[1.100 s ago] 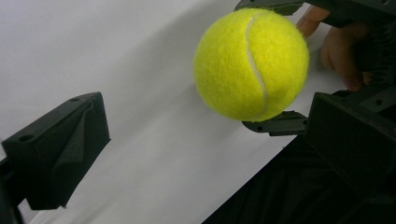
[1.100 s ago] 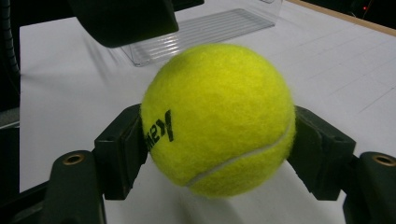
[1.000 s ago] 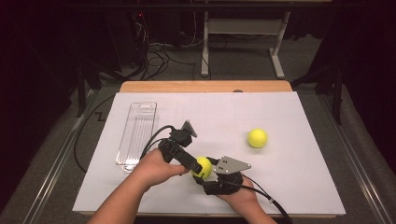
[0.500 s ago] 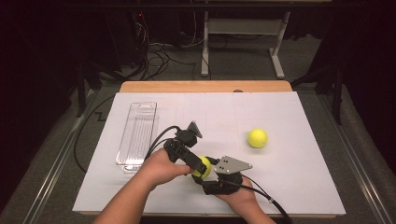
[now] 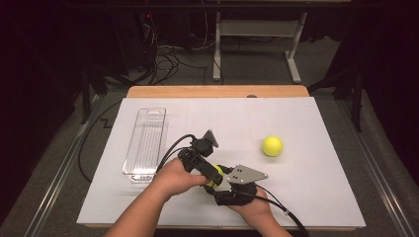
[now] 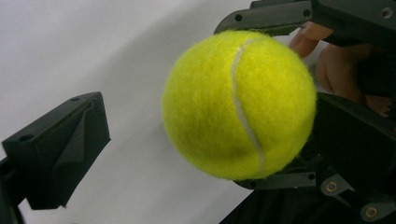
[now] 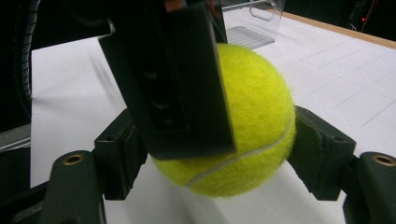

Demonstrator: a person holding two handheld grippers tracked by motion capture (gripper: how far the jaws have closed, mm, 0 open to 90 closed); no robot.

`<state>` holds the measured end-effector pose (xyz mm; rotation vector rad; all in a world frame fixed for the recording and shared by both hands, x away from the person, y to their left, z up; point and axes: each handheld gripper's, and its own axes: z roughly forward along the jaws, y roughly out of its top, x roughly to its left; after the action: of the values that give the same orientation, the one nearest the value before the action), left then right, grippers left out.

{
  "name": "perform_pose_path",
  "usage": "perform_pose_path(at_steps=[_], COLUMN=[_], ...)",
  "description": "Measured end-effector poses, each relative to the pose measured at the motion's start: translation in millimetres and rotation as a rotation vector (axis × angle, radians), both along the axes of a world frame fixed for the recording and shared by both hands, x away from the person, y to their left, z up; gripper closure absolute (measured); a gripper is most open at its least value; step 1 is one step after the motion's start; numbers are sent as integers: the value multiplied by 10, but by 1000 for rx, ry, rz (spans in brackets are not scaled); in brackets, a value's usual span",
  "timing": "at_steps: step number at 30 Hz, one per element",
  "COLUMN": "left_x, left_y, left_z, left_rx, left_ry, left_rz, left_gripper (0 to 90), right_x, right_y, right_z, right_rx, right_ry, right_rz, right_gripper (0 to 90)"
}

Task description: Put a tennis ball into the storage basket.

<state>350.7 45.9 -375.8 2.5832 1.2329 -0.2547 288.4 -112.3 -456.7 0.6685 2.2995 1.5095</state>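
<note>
Right of the clear tray, right gripper clamps the tennis ball just above the mat; left gripper jaws wide, straddling the ball from the tray side, not yet pressing.

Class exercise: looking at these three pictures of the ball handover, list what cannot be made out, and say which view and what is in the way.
- High view: most of the held yellow felt tennis ball, covered by the left gripper and right gripper.
- Right gripper view: the ball's upper left, behind the left gripper's black jaw.
- Left gripper view: the ball's far side; that gripper's second jaw, past the picture's edge.
- High view: contents of the clear plastic tray, too small.
</note>
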Motion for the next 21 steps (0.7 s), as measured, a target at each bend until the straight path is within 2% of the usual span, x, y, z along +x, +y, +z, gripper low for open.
perform_pose_path(at_steps=[14,21], left_x=[8,13], left_y=[-58,-55], left_z=[-61,-75], left_rx=[13,-13], left_ry=[9,12], left_rz=[-8,-10], left_gripper=[18,67], right_x=[-9,-12], right_y=[0,-2], right_z=[18,24], right_rx=[8,12], right_ry=[-10,-15], right_rz=[0,1], right_gripper=[279,278])
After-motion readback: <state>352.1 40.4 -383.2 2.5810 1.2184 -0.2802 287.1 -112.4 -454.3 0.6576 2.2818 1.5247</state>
